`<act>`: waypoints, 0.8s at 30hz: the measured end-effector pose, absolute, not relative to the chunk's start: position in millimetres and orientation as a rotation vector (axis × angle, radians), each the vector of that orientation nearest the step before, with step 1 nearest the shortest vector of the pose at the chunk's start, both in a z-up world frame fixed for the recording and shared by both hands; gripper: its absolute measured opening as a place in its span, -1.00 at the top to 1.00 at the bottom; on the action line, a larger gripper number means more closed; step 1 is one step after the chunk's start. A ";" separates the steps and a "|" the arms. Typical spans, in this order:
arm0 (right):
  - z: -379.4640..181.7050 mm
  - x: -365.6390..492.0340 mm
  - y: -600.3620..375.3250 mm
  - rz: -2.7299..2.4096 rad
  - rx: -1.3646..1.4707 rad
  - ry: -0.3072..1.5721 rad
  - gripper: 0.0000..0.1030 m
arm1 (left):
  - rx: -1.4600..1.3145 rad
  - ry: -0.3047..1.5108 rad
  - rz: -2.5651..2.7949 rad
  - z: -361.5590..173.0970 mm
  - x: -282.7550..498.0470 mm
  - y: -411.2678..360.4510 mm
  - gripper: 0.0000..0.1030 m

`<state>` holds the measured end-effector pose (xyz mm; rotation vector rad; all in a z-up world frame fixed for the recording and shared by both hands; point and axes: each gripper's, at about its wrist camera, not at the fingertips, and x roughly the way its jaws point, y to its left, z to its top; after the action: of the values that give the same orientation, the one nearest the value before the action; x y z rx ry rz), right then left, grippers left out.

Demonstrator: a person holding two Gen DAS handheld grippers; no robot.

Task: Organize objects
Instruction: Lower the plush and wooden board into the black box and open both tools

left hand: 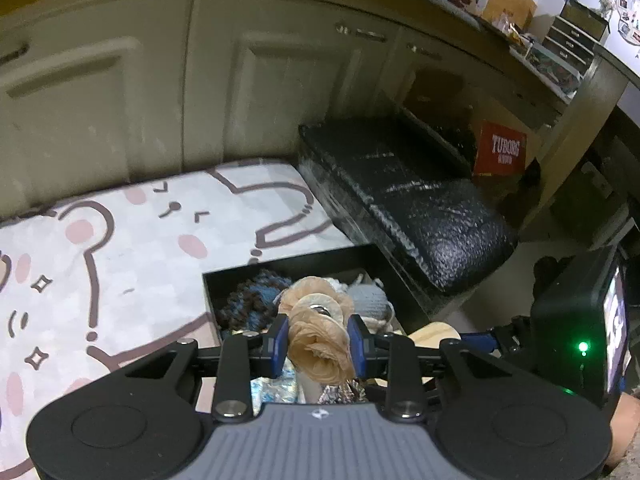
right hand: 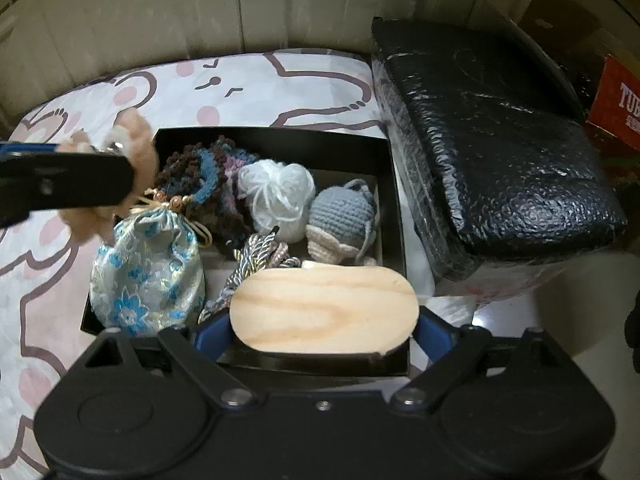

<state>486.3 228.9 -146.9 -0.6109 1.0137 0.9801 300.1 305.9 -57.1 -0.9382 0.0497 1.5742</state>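
Jaws first: the left gripper has them pinched on a peach fabric flower with a metal ring at its middle, held over the left edge of the black box; the right gripper has them clamped on either end of a pale oval wooden piece, low at the box's near end. Inside the box lie a blue-flowered brocade pouch, a dark blue-and-brown crocheted piece, a white yarn ball, a grey crocheted toy and some braided cords. The box sits on a cartoon-bear mat, with a black padded bench to its right and a red Tuborg carton beyond.
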 end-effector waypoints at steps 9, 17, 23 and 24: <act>-144.0 489.3 222.9 0.990 -0.570 1.045 -0.89 | -0.983 0.091 1.530 -68.8 309.0 324.9 0.36; -133.5 497.1 213.8 1.016 -0.487 1.055 -0.77 | -1.027 0.102 1.511 -77.5 310.1 335.9 0.36; -129.5 502.5 207.9 1.012 -0.439 1.068 -0.70 | -1.032 0.122 1.530 -82.9 310.7 341.0 0.20; -129.1 502.9 207.1 1.011 -0.438 1.067 -0.70 | -1.033 0.138 1.537 -84.0 310.8 341.7 0.11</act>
<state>502.9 207.1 -129.1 -0.4377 1.0674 1.0114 310.8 341.7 -84.0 -1.0332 0.1382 1.5373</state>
